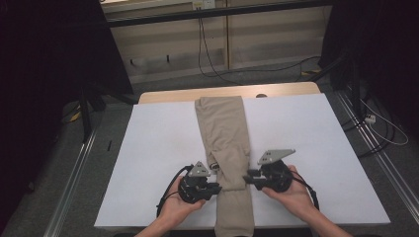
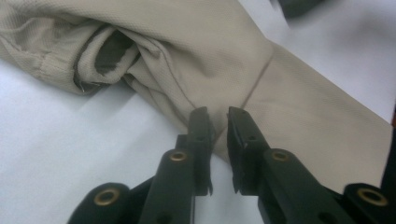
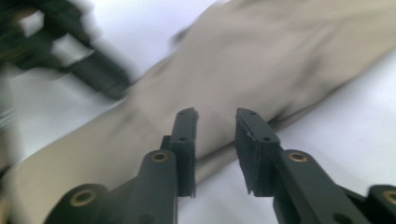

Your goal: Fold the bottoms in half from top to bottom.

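- One long pair of folded beige woven trousers (image 1: 225,143) is lying in a narrow strip down the middle of the white, smooth table cover (image 1: 158,148), running from the far edge to the near edge, where its end is hanging over.
- The cloth is showing a fine weave, a stitched seam across it and a bunched, open fold with a darker lining on its left side.
- I am holding two black grippers, one in each hand, each with a grey three-cornered plate on top and a black cable trailing.
- My left gripper (image 2: 218,122) is sitting at the left edge of the trousers near the seam; its jaws are standing a narrow gap apart, tips just at the cloth edge, clamping nothing.
- My right gripper (image 3: 215,122) is sitting at the right edge of the trousers; its jaws are parted a little wider, with the cloth edge beyond them and nothing gripped.
- White cover is lying bare on both sides of the trousers, leaving open room to the left and right.
- A strip of pale wooden tabletop (image 1: 163,96) is showing past the far edge of the cover.
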Demonstrator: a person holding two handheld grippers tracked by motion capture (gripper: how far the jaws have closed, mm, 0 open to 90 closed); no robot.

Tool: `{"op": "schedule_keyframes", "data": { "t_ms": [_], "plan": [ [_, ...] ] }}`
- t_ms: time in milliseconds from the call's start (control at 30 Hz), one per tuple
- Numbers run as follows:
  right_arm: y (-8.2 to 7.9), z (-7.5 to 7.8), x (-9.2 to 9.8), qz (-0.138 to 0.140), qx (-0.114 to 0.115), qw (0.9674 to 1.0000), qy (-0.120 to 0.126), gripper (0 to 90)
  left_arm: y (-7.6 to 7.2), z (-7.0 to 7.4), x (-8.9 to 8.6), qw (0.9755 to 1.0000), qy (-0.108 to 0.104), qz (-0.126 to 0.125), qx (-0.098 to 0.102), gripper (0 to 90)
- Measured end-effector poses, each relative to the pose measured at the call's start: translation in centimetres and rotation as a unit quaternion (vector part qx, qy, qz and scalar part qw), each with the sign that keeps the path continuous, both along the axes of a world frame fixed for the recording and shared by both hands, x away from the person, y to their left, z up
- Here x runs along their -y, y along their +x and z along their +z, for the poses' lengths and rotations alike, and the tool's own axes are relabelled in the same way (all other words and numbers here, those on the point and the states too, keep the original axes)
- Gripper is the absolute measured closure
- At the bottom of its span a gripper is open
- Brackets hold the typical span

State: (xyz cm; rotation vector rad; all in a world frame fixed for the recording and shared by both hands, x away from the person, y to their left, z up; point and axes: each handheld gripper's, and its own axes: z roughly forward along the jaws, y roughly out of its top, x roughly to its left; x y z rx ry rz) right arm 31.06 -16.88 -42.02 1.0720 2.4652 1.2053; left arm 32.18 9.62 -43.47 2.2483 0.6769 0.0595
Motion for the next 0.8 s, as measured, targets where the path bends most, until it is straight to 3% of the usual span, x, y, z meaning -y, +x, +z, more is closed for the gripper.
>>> {"op": "schedule_keyframes", "data": {
  "t_ms": [100,167,200,267,300,367,433,467,533,567,700,800],
  "plan": [
    [3.1,0.6,0.4,-0.032,0.013,0.9994,0.011,65.3,1.9,1.3,0.0,0.9986,-0.022,0.033,0.034,73.8],
    [5.3,0.7,0.3,-0.043,0.022,0.9988,0.009,63.4,3.9,1.9,0.1,0.9964,-0.035,0.064,0.042,69.0],
    [6.4,0.6,0.1,-0.047,0.013,0.9988,0.012,62.5,4.7,2.0,0.2,0.9955,-0.035,0.075,0.046,64.6],
    [8.1,0.1,-0.3,-0.061,0.002,0.9981,0.011,61.0,6.8,1.9,0.8,0.9950,-0.026,0.089,0.037,57.3],
    [8.6,-0.1,-0.5,-0.064,0.001,0.9979,0.007,60.0,7.8,1.5,1.3,0.9934,-0.016,0.106,0.041,52.4],
    [9.9,-1.0,-1.0,-0.072,-0.013,0.9973,0.002,56.7,9.0,0.6,1.9,0.9944,-0.009,0.100,0.033,43.9],
    [10.3,-1.7,-1.3,-0.072,-0.024,0.9971,-0.002,58.3,9.5,-0.3,2.4,0.9955,-0.004,0.093,0.012,42.7],
    [10.3,-2.1,-1.4,-0.071,-0.035,0.9969,-0.003,66.7,9.4,-0.3,2.5,0.9961,-0.002,0.087,0.008,47.4],
    [9.9,-2.1,-1.4,-0.053,-0.039,0.9978,0.012,83.0,8.6,0.1,2.5,0.9970,-0.007,0.075,0.020,76.0],
    [9.5,-1.8,-1.4,-0.052,-0.029,0.9982,0.015,86.9,8.3,0.6,2.4,0.9967,-0.011,0.076,0.028,82.4],
    [7.0,0.4,-0.9,-0.035,0.001,0.9982,0.049,88.0,5.9,3.2,1.2,0.9964,-0.056,0.048,0.044,86.8],
    [3.7,2.4,-0.2,-0.015,0.023,0.9971,0.071,88.0,2.1,4.5,0.1,0.9951,-0.078,0.014,0.060,87.2]
  ]
}}
